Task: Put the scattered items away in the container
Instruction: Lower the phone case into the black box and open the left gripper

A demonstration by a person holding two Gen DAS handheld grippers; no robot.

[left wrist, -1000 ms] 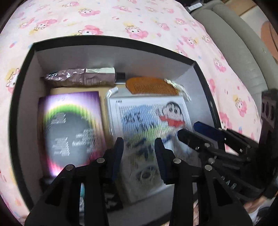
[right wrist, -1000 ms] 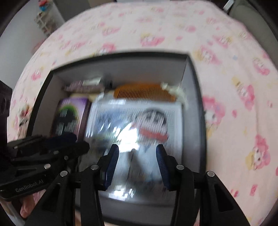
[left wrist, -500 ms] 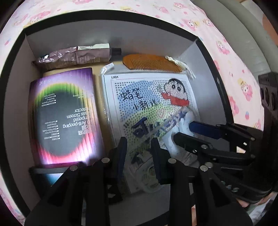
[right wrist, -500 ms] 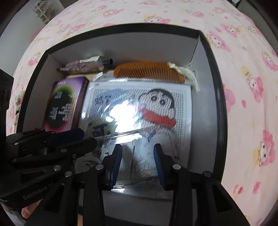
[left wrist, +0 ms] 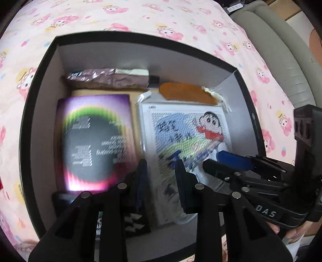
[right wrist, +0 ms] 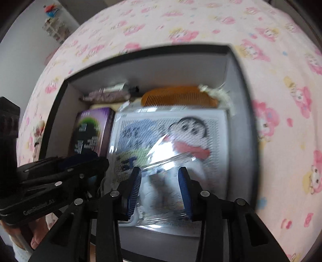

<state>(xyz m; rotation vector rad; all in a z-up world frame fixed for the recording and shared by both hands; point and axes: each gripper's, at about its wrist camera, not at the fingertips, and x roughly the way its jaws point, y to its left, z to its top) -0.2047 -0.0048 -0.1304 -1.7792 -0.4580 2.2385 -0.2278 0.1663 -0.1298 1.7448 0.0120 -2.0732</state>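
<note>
1. Holding: nothing. The left gripper (left wrist: 160, 171) hangs over the lower middle of the box with its jaws partly apart; they have just been closing, and only air shows between them. The right gripper (right wrist: 160, 185) is likewise partly apart above the packet, its jaws also just closing, gripping nothing as far as the blur lets me judge.
2. Container: black box (left wrist: 40, 84) with pale inner walls, set on a pink cartoon-print bedsheet (left wrist: 161, 16).
3. Contents, far wall, upper left of the box: crinkled pink tube (left wrist: 108, 79) with a dark cap.
4. Contents, far wall, upper right: orange comb (left wrist: 185, 93) with a cream tassel (left wrist: 219, 98), touching the packet's top edge.
5. Contents, left half: purple screen-protector box (left wrist: 94, 139), lying flat.
6. Contents, right half: cartoon bead-art kit in a clear sleeve (right wrist: 171, 141), flat, just beside the purple box.
7. Contents, lower left corner: a dark item partly hidden under the left gripper; not identifiable.
8. Status: all visible items lie inside the box; none shows on the sheet.
9. Risks: the glossy sleeve could catch on a closing pad and lift out with the gripper. The two grippers sit near each other over the box and could knock together. A fingertip snagging the tassel would drag the comb askew.
</note>
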